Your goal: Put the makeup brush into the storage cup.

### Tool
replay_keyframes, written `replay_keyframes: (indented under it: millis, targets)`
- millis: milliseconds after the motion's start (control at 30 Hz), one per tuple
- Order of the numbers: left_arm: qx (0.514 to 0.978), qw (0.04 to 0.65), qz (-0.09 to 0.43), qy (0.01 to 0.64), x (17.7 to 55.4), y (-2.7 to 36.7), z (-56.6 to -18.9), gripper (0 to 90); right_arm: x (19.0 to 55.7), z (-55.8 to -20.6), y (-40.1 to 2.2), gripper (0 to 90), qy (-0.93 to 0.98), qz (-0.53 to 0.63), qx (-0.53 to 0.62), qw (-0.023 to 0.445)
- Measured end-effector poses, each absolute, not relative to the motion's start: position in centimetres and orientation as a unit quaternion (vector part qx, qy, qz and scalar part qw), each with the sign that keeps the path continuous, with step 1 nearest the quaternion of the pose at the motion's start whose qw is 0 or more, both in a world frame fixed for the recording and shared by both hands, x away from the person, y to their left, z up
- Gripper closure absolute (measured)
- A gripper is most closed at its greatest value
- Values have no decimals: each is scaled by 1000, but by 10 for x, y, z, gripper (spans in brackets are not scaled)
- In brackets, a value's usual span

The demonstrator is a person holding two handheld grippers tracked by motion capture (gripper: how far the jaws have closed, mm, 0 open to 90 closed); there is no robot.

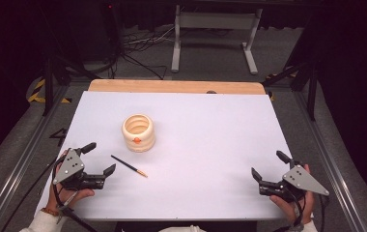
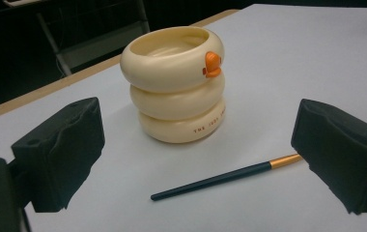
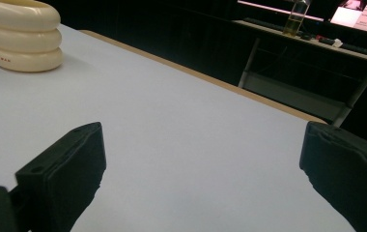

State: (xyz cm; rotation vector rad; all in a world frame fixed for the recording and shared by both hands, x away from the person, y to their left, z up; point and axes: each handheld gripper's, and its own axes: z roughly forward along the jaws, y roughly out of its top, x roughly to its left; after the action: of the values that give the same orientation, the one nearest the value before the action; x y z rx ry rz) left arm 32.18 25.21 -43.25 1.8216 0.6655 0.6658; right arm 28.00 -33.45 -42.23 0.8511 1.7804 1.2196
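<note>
While the left gripper [image 1: 98, 158] is held low over the table's near-left corner w/ its jaws spread wide and nothing between them, the pen [image 1: 129, 166] is seen lying flat on the white table [image 1: 210, 140] just to the right of it, close to the lower jaw tip but not touched. From the left gripper view the pen [image 2: 225, 177] sits ahead and low between the two black jaws, its gold end reaching toward the jaw on that view's right. Its long axis runs diagonally in the high view: dark end toward the far left, gold tip toward the near right, so it lies roughly across the gripper's line of reach, not along it. A pinch across the shaft looks workable w/ little wrist turn, though that's a judgement only. Just beyond the pen, apart from it, the cream ringed cup [image 1: 138, 132] stands upright, mouth up, w/ a small orange knob on its near side. The right gripper [image 1: 270, 166] is held at the near-right corner, jaws likewise spread and empty, well apart from pen and cup; the left hand is plainly the nearer one. Count: 2 grippers, 1 pen, 1 cup, 1 table.
</note>
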Motion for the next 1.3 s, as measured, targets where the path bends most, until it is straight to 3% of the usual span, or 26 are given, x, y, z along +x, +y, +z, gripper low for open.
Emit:
replay_keyframes:
  millis: [333, 600, 767, 933, 1300]
  targets:
    - [786, 499, 262, 256, 323, 250, -433, 72, 282, -426, -331, 38, 719, 465, 336, 392]
    - [836, 440, 251, 213, 331, 246, -425, 164, 284, -428, -328, 40, 725, 460, 335, 387]
    - [874, 386, 245, 166, 340, 237, -411, 223, 286, -429, -327, 40, 728, 457, 336, 385]
    - [927, 292, 211, 106, 355, 214, -408, 262, 287, -431, -327, 41, 732, 453, 336, 382]
    - [974, 163, 158, 4, 376, 164, -413, 417, 287, -431, -327, 43, 731, 452, 338, 384]
